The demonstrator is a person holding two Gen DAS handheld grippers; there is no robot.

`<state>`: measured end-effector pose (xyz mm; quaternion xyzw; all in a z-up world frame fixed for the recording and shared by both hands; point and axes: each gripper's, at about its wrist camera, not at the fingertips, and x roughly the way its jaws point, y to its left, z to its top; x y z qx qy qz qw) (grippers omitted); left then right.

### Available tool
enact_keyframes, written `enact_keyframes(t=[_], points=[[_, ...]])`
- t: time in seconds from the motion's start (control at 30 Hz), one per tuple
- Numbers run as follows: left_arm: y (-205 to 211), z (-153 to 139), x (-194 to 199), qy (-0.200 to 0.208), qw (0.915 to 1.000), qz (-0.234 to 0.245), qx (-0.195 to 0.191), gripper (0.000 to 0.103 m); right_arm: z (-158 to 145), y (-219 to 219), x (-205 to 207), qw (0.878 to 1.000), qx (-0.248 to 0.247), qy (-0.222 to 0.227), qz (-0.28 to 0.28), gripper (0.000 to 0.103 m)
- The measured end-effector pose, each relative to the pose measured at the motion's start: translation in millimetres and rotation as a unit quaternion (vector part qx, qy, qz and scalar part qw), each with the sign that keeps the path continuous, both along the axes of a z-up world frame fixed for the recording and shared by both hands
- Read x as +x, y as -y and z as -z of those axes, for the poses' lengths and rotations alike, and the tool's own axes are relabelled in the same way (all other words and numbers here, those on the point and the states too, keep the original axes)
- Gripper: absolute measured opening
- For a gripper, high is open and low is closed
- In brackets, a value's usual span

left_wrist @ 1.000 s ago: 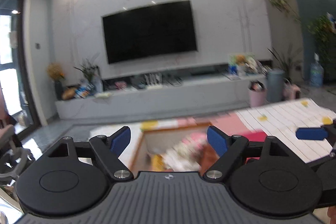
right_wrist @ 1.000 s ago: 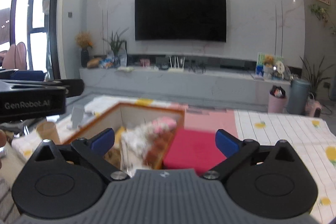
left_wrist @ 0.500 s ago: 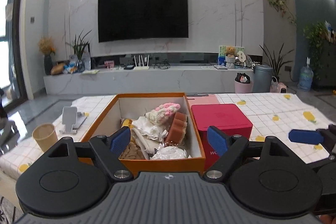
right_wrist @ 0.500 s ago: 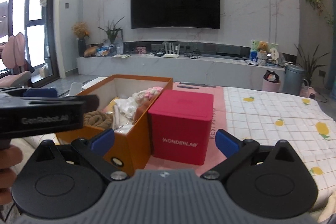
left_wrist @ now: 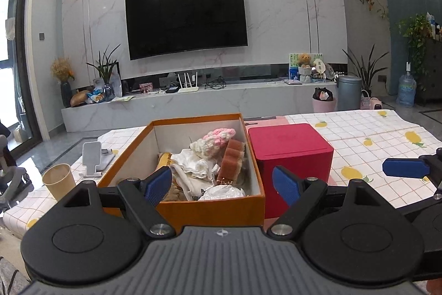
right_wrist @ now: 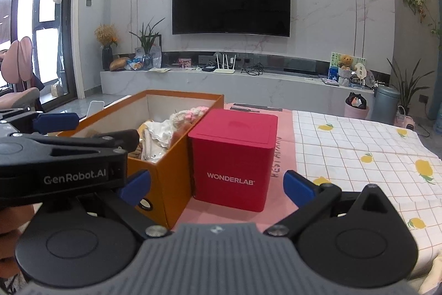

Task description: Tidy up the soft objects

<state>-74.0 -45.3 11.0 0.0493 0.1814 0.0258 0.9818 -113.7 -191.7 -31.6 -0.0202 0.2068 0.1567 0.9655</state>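
Your left gripper (left_wrist: 222,185) stands wide apart and empty, facing the near end of the orange box (left_wrist: 210,209). Your right gripper (right_wrist: 216,188) is likewise spread wide, holding nothing, before the red box (right_wrist: 232,156). The two boxes sit side by side on the table (right_wrist: 359,145). Soft items fill the orange box: pink-white knit (left_wrist: 218,136), white cloth (left_wrist: 193,165), brown sponge (left_wrist: 232,162). A paper cup (left_wrist: 59,180) stands to its left.

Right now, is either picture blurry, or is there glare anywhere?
Left wrist view: sharp; ceiling spotlights glare on the marble wall, edges bow with fisheye. Right wrist view: sharp too; the window is blown out and the TV curves.
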Motion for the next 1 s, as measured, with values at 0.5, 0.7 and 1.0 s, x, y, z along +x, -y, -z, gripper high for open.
enact_keyframes(t=[0.5,0.7,1.0], points=[[-2.1,-0.6,0.6,-0.004,1.0000,0.000,-0.009,0.097,-0.3,-0.8,1.2,1.000,-0.009,-0.004,0.002,0.100],[-0.5,0.2,0.1,-0.006,1.0000,-0.003,-0.007,0.097,1.2,-1.8,1.7,1.000,-0.012,-0.006,0.004,0.100],[1.0,1.5,0.6,-0.006,1.0000,-0.003,-0.003,0.097,1.5,-3.6,2.4,1.000,-0.019,-0.008,0.004,0.100]])
